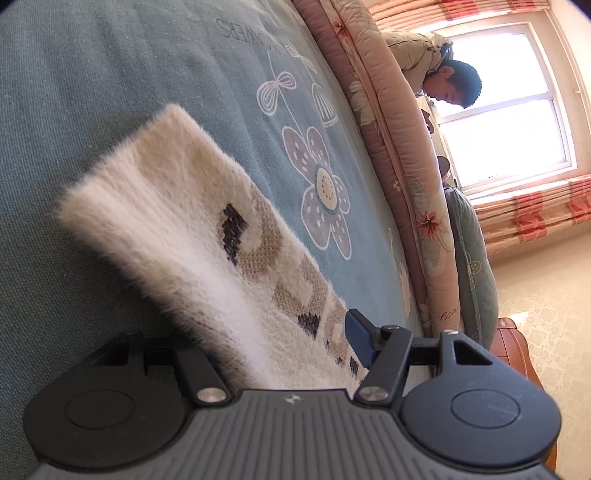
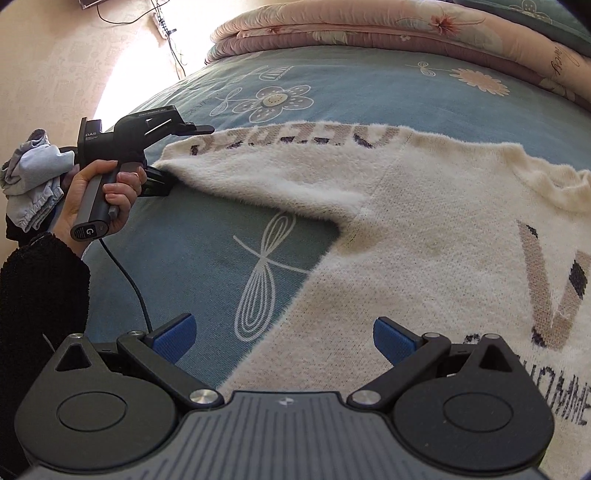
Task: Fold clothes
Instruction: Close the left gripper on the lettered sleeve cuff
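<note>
Clearly soft and limp, the fuzzy sweater (image 2: 424, 229) wants edge grips: left claw (image 2: 166, 184) pinches its sleeve cuff (image 1: 155, 177), right claw (image 2: 282, 338) gapes empty.

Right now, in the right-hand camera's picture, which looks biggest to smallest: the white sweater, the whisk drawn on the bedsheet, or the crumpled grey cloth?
1. White sweater, largest by far.
2. Whisk drawing and crumpled grey cloth look about alike; the fisheye edge makes ranking them unsure.

Left tool (image 2: 168, 155), body: "DAS" in white; smaller line on top unreadable. Bedsheet (image 1: 166, 48): inverted print ending "OWERS". White sweater (image 2: 424, 229): knit letters, partly "OMME"; sleeve lettering inverted, not legible. Quilt (image 2: 369, 29): script, illegible.
</note>
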{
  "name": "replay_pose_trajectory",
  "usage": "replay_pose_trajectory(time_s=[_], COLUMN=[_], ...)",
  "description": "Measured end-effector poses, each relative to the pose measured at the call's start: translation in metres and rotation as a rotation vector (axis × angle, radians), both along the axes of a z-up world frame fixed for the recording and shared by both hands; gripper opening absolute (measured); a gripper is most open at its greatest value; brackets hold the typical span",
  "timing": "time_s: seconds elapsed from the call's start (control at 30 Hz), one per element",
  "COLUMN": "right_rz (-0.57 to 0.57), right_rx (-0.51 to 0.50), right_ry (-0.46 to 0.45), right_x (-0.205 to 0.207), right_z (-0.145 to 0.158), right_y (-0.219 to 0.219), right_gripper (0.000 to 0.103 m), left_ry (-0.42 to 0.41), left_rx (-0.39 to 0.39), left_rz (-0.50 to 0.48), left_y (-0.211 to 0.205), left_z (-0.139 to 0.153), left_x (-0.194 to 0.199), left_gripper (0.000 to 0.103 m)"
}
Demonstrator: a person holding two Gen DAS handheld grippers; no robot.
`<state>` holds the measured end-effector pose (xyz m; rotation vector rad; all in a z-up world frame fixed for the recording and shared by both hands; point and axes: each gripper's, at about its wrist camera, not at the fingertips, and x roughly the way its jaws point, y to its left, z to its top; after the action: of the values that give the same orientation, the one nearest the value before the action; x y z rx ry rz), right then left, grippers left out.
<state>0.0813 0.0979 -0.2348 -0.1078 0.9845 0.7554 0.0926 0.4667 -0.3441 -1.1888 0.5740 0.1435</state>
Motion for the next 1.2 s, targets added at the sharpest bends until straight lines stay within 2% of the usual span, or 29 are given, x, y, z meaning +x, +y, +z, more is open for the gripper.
replay_pose_trajectory(time_s=[0.13, 0.2, 0.27, 0.3, 0.37, 0.47, 0.67, 0.93, 1.2], right_rz=[0.017, 0.027, 0.031, 0.031, 0.030, 0.024, 0.004, -0.026, -0.052], right_rx=[-0.012, -0.019, -0.028, -0.031, -0.037, -0.043, -0.037, 0.008, 0.053], right_ry=[-0.008, -0.015, -0.025, -0.026, -0.027, -0.031, -0.032, -0.040, -0.062], right_x=[-0.003, -0.006, -0.007, -0.008, -0.008, -0.008, -0.009, -0.020, -0.030], right_z=[0.000, -0.001, -0.001, -0.002, -0.003, -0.006, -0.007, 0.003, 0.006], right_y=[0.005, 0.006, 0.007, 0.007, 0.006, 0.006, 0.001, -0.028, -0.071], right_gripper=[0.103, 0.103, 0.103, 0.103, 0.103, 0.103, 0.103, 0.103, 0.103], left_ry=[0.003, 0.023, 0.058, 0.067, 0.078, 0.088, 0.115, 0.155, 0.257], left_rx=[0.027, 0.040, 0.057, 0.056, 0.049, 0.064, 0.141, 0.188, 0.407], left_rz=[-0.001, 0.008, 0.021, 0.027, 0.035, 0.038, 0.041, 0.040, -0.025], left_y=[-0.004, -0.004, -0.004, -0.003, -0.001, -0.003, -0.012, -0.020, -0.049], left_z=[0.001, 0.001, -0.001, -0.002, -0.004, -0.004, 0.005, 0.013, 0.063], left_x=[0.000, -0.001, -0.001, -0.002, -0.003, -0.002, -0.003, -0.006, 0.005], left_gripper=[0.061, 0.051, 0.025, 0.017, 0.012, 0.011, 0.010, 0.010, 0.010])
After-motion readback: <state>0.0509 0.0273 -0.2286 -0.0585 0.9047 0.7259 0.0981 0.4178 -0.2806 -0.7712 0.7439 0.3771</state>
